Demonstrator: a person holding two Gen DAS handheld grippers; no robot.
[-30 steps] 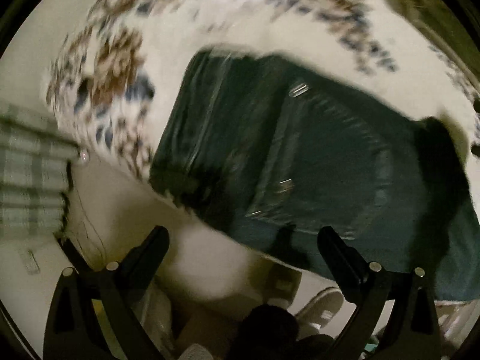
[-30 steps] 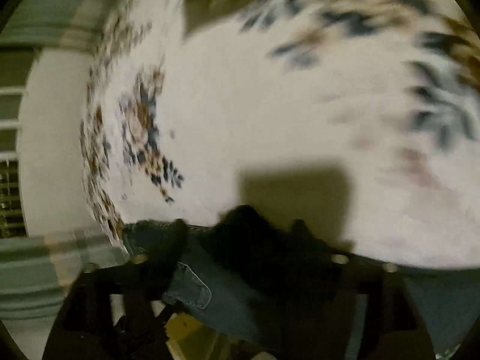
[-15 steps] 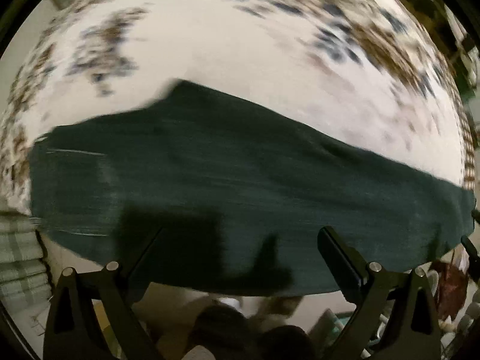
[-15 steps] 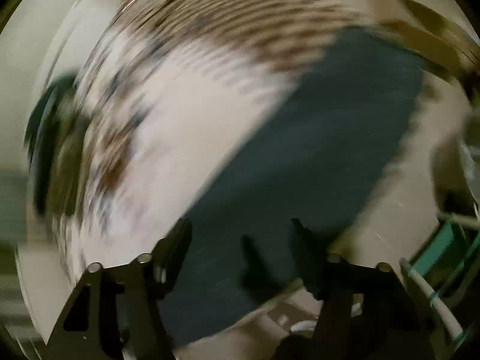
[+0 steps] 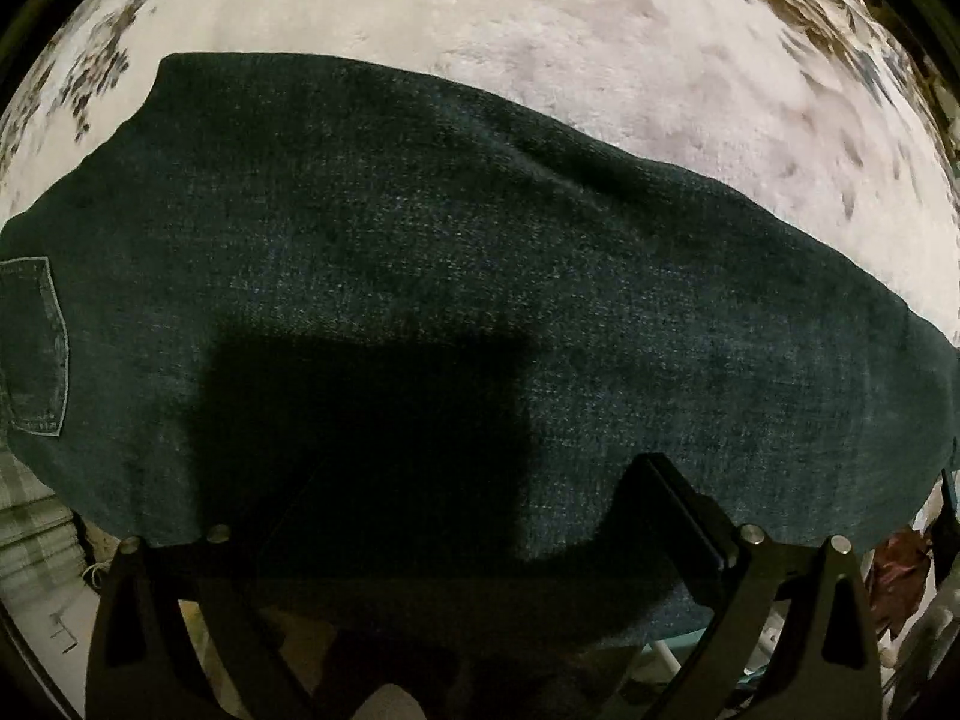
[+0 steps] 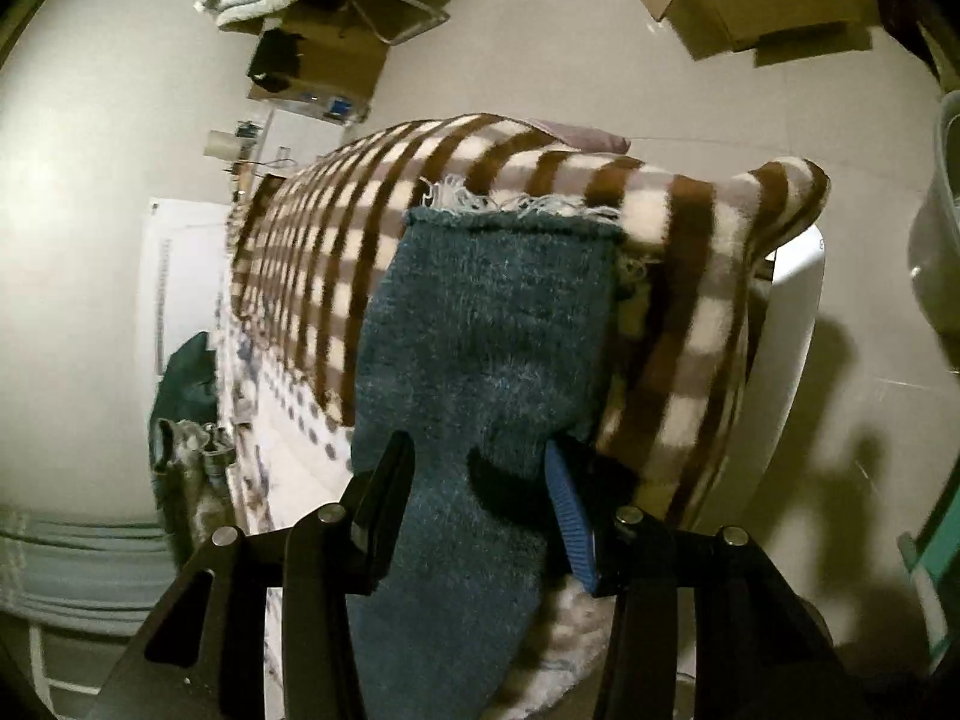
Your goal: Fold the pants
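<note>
The dark blue jeans (image 5: 456, 276) lie flat across the pale floral blanket, folded lengthwise, a back pocket (image 5: 36, 348) at the far left. My left gripper (image 5: 480, 492) is open and hovers just over the near edge of the jeans at mid-leg; its left finger is lost in shadow. In the right wrist view the leg end of the jeans (image 6: 480, 360) with its frayed hem (image 6: 516, 216) runs between the open fingers of my right gripper (image 6: 480, 474). The jaws stand on either side of the cloth without pinching it.
A brown-and-white checked blanket (image 6: 690, 276) lies under the hem at the bed's corner. A white bed frame edge (image 6: 786, 348) shows on the right. Cardboard boxes (image 6: 738, 0), clothes and a chair stand on the floor beyond. The pale blanket (image 5: 600, 60) lies beyond the jeans.
Both grippers have swung over the jeans: the left from the waist to mid-leg, the right from the waist to the hem end. The right let go of the cloth.
</note>
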